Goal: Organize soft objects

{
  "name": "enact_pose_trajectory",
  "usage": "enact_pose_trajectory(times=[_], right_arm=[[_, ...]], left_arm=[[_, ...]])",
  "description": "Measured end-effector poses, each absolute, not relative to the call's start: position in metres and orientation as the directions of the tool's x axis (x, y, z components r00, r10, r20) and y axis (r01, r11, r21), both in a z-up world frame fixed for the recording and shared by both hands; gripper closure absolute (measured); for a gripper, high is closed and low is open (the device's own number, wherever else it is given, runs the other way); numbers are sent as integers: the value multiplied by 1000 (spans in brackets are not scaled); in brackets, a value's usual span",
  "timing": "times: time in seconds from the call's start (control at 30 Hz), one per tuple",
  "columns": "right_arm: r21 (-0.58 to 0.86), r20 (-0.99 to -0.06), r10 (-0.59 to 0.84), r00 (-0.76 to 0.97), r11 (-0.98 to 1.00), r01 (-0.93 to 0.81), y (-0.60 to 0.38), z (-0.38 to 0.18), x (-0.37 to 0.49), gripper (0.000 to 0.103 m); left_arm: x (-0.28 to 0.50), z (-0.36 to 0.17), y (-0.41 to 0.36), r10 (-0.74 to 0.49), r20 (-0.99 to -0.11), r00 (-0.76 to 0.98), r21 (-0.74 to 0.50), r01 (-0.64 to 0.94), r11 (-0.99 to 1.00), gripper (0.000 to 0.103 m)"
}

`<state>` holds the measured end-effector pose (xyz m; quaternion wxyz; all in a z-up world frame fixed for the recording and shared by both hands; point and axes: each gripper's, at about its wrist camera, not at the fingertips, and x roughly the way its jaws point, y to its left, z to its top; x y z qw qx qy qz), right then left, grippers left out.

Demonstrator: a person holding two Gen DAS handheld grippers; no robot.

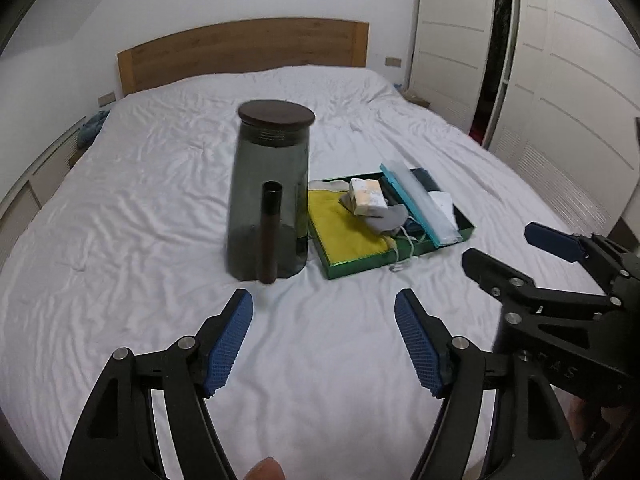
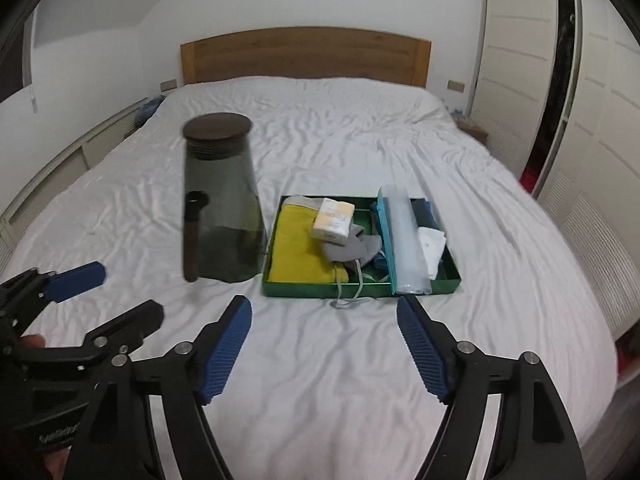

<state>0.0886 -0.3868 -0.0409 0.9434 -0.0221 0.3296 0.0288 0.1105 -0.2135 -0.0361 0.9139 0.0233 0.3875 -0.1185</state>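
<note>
A green tray [image 2: 360,291] [image 1: 360,266] lies on the white bed. It holds a yellow cloth [image 2: 298,248] [image 1: 340,224], a grey mask [image 2: 352,246] [image 1: 388,220], a tissue pack [image 2: 334,220] [image 1: 368,196], a clear roll [image 2: 404,240] [image 1: 424,204] and a white cloth [image 2: 430,246]. A smoky glass jar [image 2: 224,208] [image 1: 268,196] with a dark lid stands left of the tray. My left gripper [image 1: 324,344] is open and empty, short of the jar. My right gripper [image 2: 324,348] is open and empty, just short of the tray.
The bed sheet [image 2: 320,380] is wrinkled. A wooden headboard [image 2: 304,54] stands at the far end. White wardrobe doors [image 2: 600,140] run along the right. Each gripper shows in the other's view, the right one [image 1: 520,252] and the left one [image 2: 100,296].
</note>
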Motion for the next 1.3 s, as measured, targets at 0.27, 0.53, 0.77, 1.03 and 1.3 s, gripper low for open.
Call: enact_pose_trajectory(times=[0.27,0.53,0.77,1.03,1.3], right_arm=[[-49,-593,21,805,997,-63,-368,-23,24,11],[-79,-574,5,819,995,-61,-355,-19,-14,2],[-103,-558,14,830,991,-86,-349,-15,-25,2],[-123,-557,25,830,986,-112,-347,-18,-11,2],[-146,-545,39,837,979,-141,-343,-21,0,2]], left_arm=[[70,-15,-187,-235,-659,715,-66,256,964,21],[39,4,-178,-257,-598,759,-43,289,956,12],[29,13,-170,-242,-573,783,-14,286,958,12],[40,15,-163,-221,-560,799,7,270,963,12],[50,10,-163,-214,-572,792,-13,253,967,12]])
